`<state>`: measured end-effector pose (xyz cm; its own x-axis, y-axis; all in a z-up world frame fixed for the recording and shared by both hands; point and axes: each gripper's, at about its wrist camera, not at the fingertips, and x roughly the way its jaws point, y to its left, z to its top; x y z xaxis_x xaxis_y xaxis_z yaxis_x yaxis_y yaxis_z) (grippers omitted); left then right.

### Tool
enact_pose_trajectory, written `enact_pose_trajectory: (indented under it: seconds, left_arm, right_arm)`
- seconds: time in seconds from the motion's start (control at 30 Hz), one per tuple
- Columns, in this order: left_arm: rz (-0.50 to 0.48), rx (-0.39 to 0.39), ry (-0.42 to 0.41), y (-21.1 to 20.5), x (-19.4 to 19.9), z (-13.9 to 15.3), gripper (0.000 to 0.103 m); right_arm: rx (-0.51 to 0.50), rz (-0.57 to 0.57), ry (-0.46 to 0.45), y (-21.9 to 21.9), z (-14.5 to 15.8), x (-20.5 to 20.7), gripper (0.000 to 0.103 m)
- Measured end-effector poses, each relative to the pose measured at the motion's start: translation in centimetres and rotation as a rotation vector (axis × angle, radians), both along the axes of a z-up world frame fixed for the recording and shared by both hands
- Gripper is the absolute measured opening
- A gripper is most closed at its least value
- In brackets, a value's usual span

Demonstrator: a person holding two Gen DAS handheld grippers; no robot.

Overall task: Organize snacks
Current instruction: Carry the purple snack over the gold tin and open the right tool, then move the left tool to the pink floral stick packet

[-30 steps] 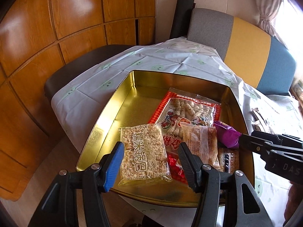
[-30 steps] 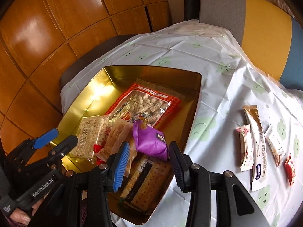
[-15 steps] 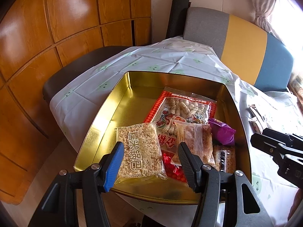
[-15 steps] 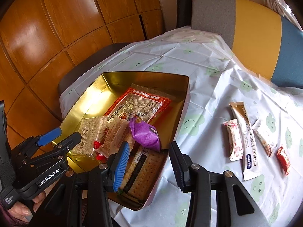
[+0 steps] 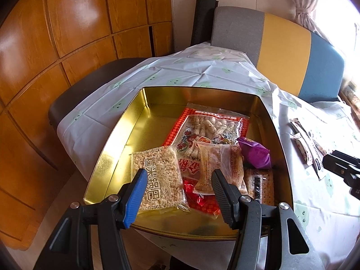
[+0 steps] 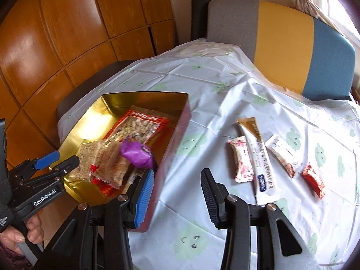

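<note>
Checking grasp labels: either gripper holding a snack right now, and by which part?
Nothing held. Left gripper is open above the gold tin; right gripper is open over the tablecloth, snack packets still loose there.

Worktop (image 6: 225, 94) wearing white cloth (image 6: 157, 76) with green smiley print, creased. Gold tin (image 6: 180, 121) sitting on cloth at left, near worktop edge. Five loose snack packets lying flat on cloth right of tin, well apart from it: pink packet (image 6: 241, 159), long white-and-gold stick (image 6: 258, 157) just beside it, white-and-brown bar (image 6: 282, 154) further right, red packet (image 6: 313, 181) at far right.
</note>
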<state>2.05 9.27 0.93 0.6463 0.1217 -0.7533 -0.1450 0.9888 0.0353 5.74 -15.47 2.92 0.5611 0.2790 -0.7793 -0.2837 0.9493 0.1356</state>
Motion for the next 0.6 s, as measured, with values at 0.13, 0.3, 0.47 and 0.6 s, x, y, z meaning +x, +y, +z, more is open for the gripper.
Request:
enact_pose_trajectory:
  seconds: [0.13, 0.3, 0.47, 0.6]
  left_arm:
    - [-0.012, 0.01, 0.002, -0.6, 0.1, 0.1, 0.06]
    - [-0.033, 0.023, 0.004, -1.5, 0.1, 0.0, 0.06]
    - [-0.055, 0.036, 0.006, -2.4, 0.2, 0.1, 0.06]
    - [-0.082, 0.04, 0.013, -3.1, 0.2, 0.1, 0.06]
  right_arm:
    - [-0.014, -0.039, -0.005, -2.3, 0.2, -0.4, 0.044]
    - [-0.054, -0.085, -0.017, -5.4, 0.4, -1.0, 0.044]
    - [-0.097, -0.138, -0.022, -8.7, 0.6, -1.4, 0.044]
    - [-0.139, -0.183, -0.026, -11.7, 0.7, -1.8, 0.044]
